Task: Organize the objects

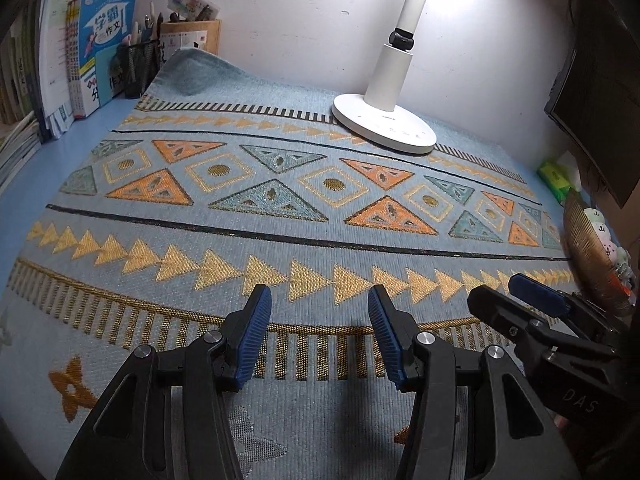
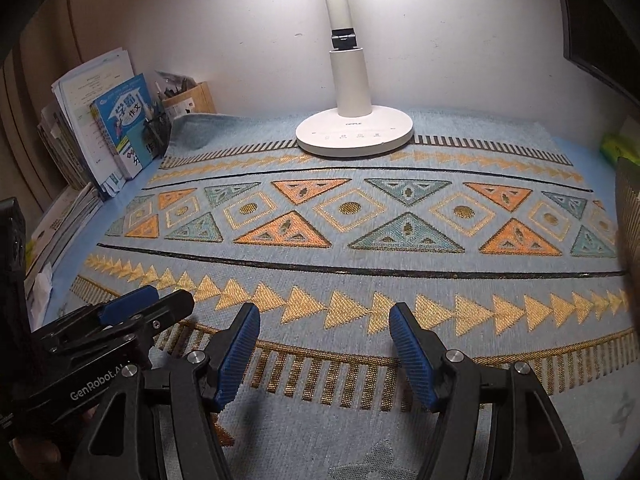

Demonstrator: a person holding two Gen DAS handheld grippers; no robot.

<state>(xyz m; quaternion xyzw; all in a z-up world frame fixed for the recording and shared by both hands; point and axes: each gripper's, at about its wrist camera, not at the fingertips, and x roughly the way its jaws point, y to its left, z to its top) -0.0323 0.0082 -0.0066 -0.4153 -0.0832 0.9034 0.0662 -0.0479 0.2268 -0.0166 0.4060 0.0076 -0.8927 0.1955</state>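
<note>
A blue woven mat [image 1: 280, 240] [image 2: 360, 264] with orange and teal triangles covers the desk. My left gripper [image 1: 320, 296] hovers low over its near edge, open, with only mat showing between the blue pads. My right gripper [image 2: 324, 316] is just to its right, also open and holding nothing. Each one shows in the other's view: the right gripper [image 1: 512, 294] at the right edge, the left gripper [image 2: 156, 298] at the lower left. A white desk lamp [image 1: 384, 124] [image 2: 354, 132] stands on the far side of the mat.
Upright books [image 1: 102, 48] [image 2: 120, 124], a mesh pen holder [image 1: 140, 66] and a wooden box [image 1: 192, 36] line the back left corner, where the mat curls up. A green pack [image 1: 554, 174] and a basket of plush toys [image 1: 600, 248] sit at the right, under a dark monitor [image 1: 592, 92].
</note>
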